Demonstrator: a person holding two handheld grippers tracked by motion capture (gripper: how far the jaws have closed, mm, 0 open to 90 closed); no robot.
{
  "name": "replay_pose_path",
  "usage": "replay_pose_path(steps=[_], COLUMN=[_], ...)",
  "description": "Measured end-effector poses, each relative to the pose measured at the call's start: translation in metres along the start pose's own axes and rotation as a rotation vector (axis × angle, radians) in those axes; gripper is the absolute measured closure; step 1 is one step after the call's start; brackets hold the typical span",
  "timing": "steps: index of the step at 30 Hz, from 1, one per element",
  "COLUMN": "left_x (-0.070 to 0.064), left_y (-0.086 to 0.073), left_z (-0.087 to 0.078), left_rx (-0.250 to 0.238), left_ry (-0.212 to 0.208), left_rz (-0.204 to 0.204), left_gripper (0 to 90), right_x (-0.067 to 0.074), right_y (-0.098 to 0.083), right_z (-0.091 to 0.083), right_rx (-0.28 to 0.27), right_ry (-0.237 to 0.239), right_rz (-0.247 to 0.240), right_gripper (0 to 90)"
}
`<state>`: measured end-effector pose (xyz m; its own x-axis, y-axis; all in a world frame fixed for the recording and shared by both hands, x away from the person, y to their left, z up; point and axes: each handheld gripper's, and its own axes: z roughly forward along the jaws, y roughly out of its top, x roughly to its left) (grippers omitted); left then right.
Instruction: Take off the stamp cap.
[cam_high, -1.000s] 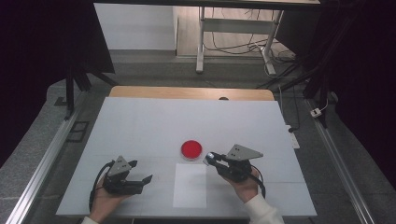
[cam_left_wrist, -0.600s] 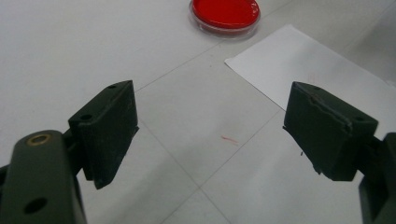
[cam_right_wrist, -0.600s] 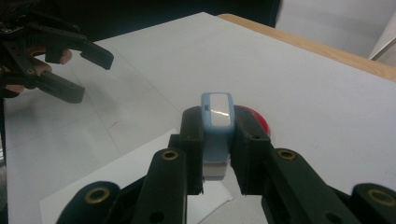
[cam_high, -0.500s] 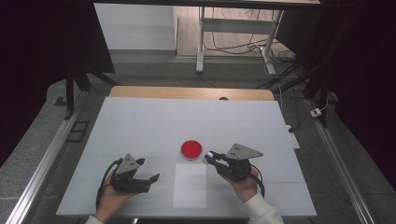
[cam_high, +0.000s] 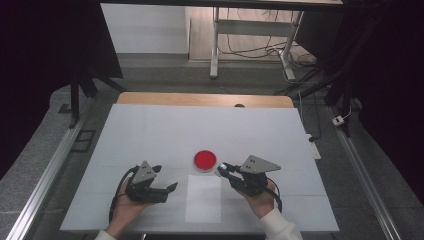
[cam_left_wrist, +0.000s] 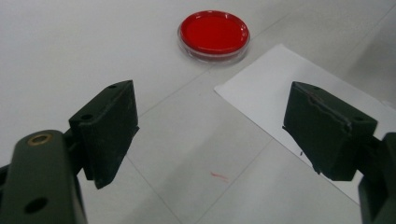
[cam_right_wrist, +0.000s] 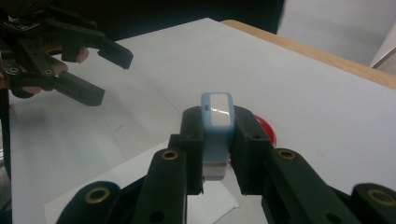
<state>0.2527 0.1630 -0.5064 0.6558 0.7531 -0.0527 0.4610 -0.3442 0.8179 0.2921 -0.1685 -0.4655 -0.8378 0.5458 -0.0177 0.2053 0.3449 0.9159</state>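
A white table (cam_high: 150, 135) with a wooden far edge stands in a dim room, with a grey floor, cables and a metal frame beyond it. A white paper sheet (cam_high: 203, 197) lies near the front middle. Just beyond its far edge sits a shallow clear dish (cam_high: 205, 160) holding something red. The right gripper (cam_high: 223, 169), right of the sheet, is clenched on a small light-blue device (cam_right_wrist: 217, 133) with a white face; it stands pinched between the pads, close beside the dish. The left gripper (cam_high: 171, 189), left of the sheet, has its jaws spread wide with nothing between them.
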Motion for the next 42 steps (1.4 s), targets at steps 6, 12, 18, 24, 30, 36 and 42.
replay_pose_path(steps=[6, 12, 18, 24, 30, 36, 42], left_x=[-0.002, -0.008, -0.014, -0.021, -0.026, -0.032, -0.038], left_y=[0.004, 0.010, 0.016, 0.019, 0.024, 0.028, 0.032], left_z=[0.003, 0.011, 0.020, 0.027, 0.034, 0.042, 0.049], left_rx=[-0.003, 0.005, 0.012, 0.020, 0.025, 0.031, 0.038], left_ry=[-0.006, -0.013, -0.025, -0.031, -0.046, -0.060, -0.070], left_rz=[0.008, 0.029, 0.044, 0.067, 0.076, 0.091, 0.106], left_gripper=[18.0, 18.1, 18.2, 18.2, 18.3, 18.3, 18.4], right_x=[0.002, 0.002, 0.003, 0.003, 0.003, 0.004, 0.004], right_y=[0.001, 0.002, 0.003, 0.004, 0.004, 0.003, 0.003], right_z=[0.001, 0.001, 0.000, -0.001, -0.001, 0.000, 0.000], right_rx=[-0.006, -0.019, -0.032, -0.036, -0.036, -0.034, -0.033], right_ry=[0.001, -0.006, -0.008, -0.010, -0.012, -0.010, -0.006], right_rz=[0.003, 0.003, 0.004, 0.004, 0.008, 0.007, 0.009], right_gripper=[74.8, 74.8, 74.8, 74.8, 74.8, 74.8, 74.8])
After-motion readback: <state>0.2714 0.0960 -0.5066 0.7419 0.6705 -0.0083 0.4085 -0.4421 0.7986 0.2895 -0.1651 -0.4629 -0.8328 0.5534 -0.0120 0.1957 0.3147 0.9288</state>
